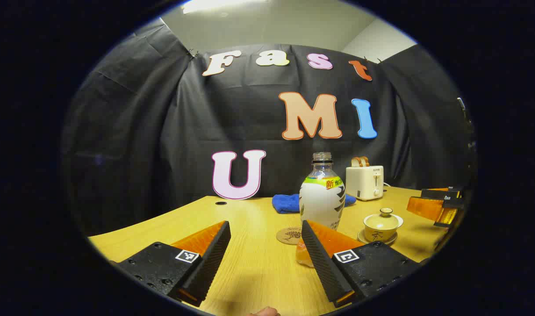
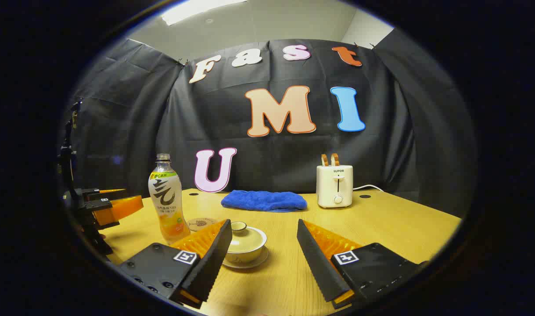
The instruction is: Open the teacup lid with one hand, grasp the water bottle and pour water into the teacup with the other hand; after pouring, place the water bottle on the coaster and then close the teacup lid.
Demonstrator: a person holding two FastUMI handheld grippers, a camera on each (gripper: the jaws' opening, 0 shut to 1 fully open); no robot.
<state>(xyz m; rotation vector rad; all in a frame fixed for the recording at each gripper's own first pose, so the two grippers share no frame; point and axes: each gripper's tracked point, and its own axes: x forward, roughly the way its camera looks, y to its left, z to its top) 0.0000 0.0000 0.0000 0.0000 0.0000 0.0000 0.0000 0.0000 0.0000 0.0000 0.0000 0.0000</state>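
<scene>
The left gripper [image 1: 264, 245] hangs low over the near part of the worktop [image 1: 254, 267] with its fingers spread wide and nothing between them; just past its right-hand finger stands the water bottle [image 1: 322, 199], upright, long axis vertical, uncapped neck pointing at the ceiling. The round coaster [image 1: 289, 235] lies flat beside the bottle's base, on its left in the left gripper view, too close to tell whether they touch. The right gripper [image 2: 263, 245] also has its fingers well apart, gripping nothing, and the teacup [image 2: 245, 245] sits on its saucer [image 2: 245, 262] just ahead of the gap, nearer the left-hand finger, with its lid [image 2: 243, 235] on and the knob up. In the right gripper view the bottle stands to the left of the cup, with the coaster between and slightly behind them, all toward the near middle of the worktop. Toward the far edge lie a folded blue cloth [image 2: 264, 200] and a cream toaster [image 2: 335, 185] with two slices sticking up. The top is pale wood with small cable holes; black cloth walls it in under a white ceiling.
</scene>
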